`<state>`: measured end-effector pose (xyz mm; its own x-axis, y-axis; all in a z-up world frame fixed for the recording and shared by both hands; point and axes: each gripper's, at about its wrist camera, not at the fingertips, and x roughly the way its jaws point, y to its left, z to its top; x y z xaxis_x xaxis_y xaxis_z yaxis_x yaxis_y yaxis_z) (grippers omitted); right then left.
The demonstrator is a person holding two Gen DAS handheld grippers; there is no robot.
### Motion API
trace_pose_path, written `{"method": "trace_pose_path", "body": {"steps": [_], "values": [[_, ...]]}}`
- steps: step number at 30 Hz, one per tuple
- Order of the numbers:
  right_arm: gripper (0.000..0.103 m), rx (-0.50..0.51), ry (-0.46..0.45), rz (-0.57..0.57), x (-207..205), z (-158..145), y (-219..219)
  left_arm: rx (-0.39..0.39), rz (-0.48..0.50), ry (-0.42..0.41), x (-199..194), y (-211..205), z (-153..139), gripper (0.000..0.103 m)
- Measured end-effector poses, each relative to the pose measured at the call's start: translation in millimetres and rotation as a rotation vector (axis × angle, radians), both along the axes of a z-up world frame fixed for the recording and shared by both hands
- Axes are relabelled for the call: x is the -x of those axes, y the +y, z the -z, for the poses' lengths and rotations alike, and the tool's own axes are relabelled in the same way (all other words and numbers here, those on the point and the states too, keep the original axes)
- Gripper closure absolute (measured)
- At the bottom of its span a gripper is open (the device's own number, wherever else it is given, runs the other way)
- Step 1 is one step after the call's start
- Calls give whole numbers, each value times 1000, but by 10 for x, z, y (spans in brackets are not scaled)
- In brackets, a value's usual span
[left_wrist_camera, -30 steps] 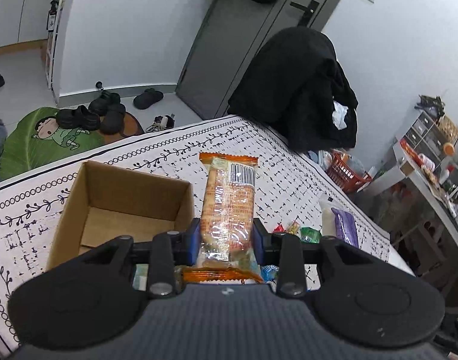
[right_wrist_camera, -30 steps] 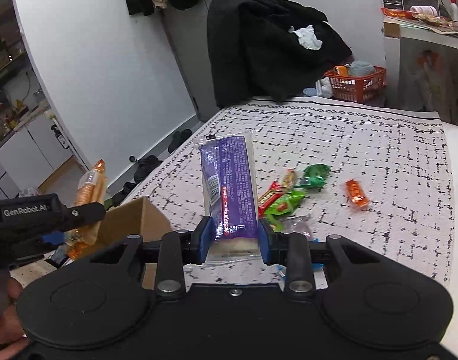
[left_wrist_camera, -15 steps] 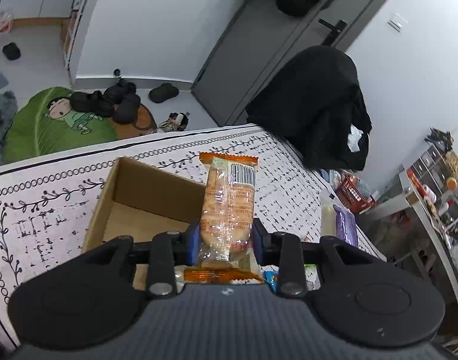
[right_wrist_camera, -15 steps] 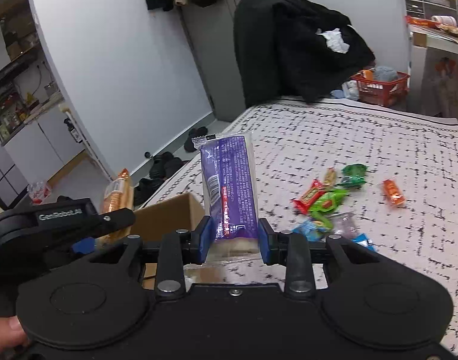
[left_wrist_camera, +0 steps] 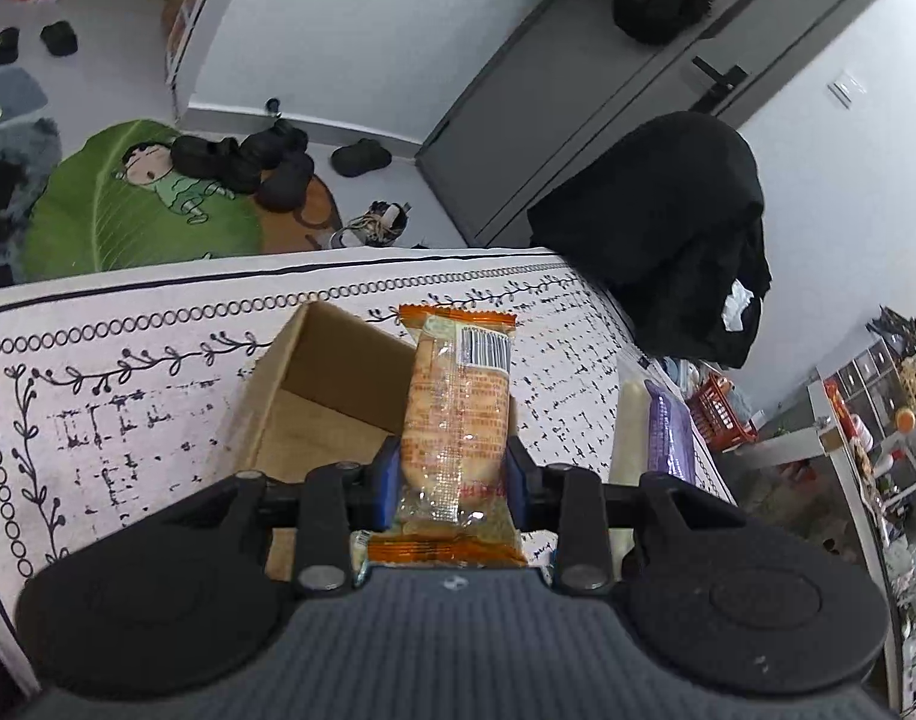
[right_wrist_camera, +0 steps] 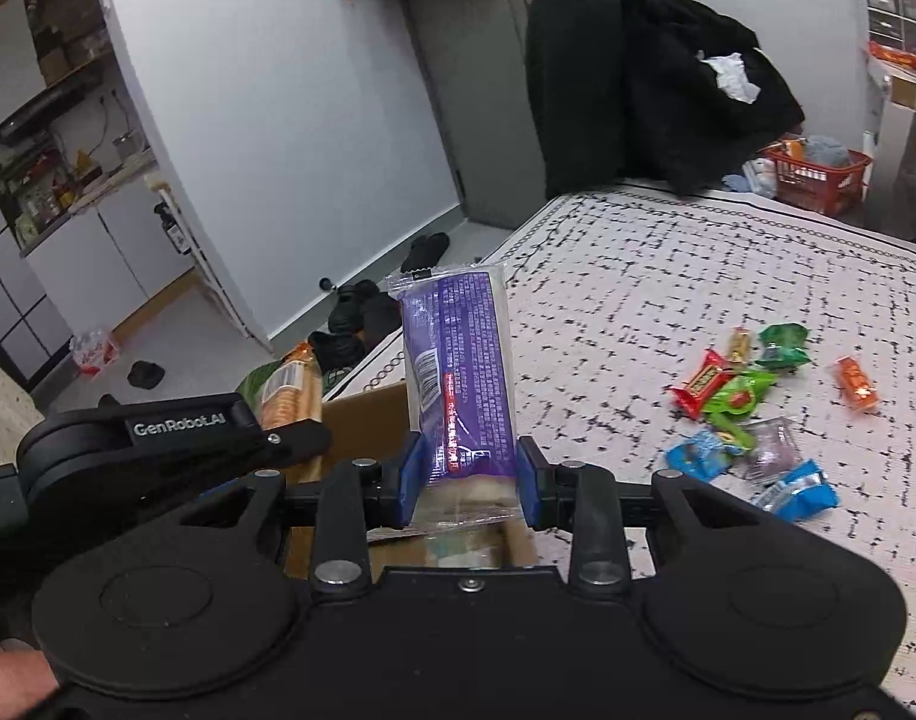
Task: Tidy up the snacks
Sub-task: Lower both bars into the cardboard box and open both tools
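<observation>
My left gripper (left_wrist_camera: 452, 474) is shut on an orange cracker packet (left_wrist_camera: 457, 414) that stands upright between its blue pads, over the near right part of an open cardboard box (left_wrist_camera: 314, 384) on the patterned tablecloth. My right gripper (right_wrist_camera: 467, 477) is shut on a purple snack packet (right_wrist_camera: 461, 372), held upright above the same cardboard box (right_wrist_camera: 368, 414). In the right wrist view the left gripper (right_wrist_camera: 176, 438) with its orange packet (right_wrist_camera: 290, 390) sits just to the left. The purple packet (left_wrist_camera: 668, 432) also shows at the right of the left wrist view.
Several small wrapped candies (right_wrist_camera: 740, 414) lie scattered on the tablecloth (right_wrist_camera: 698, 276) to the right of the box. A chair draped in black clothing (right_wrist_camera: 638, 72) stands at the far table edge. Shoes and a green mat (left_wrist_camera: 128, 204) lie on the floor beyond.
Both grippers have moved across the table toward the box, each keeping its packet. The box now lies under and just ahead of both, and the candies have slid right in the right wrist view.
</observation>
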<state>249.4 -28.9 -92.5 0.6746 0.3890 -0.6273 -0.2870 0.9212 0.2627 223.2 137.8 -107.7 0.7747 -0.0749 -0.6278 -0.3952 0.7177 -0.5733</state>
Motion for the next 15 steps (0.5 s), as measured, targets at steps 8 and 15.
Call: {"method": "trace_pose_path", "body": {"steps": [8,15], "values": [[71,17,-2,-31,5,-5,265,26,-63,9,53,164,25,67],[71,24,6,-57,10,11,454,65,-92,15,102,316,55,65]]}}
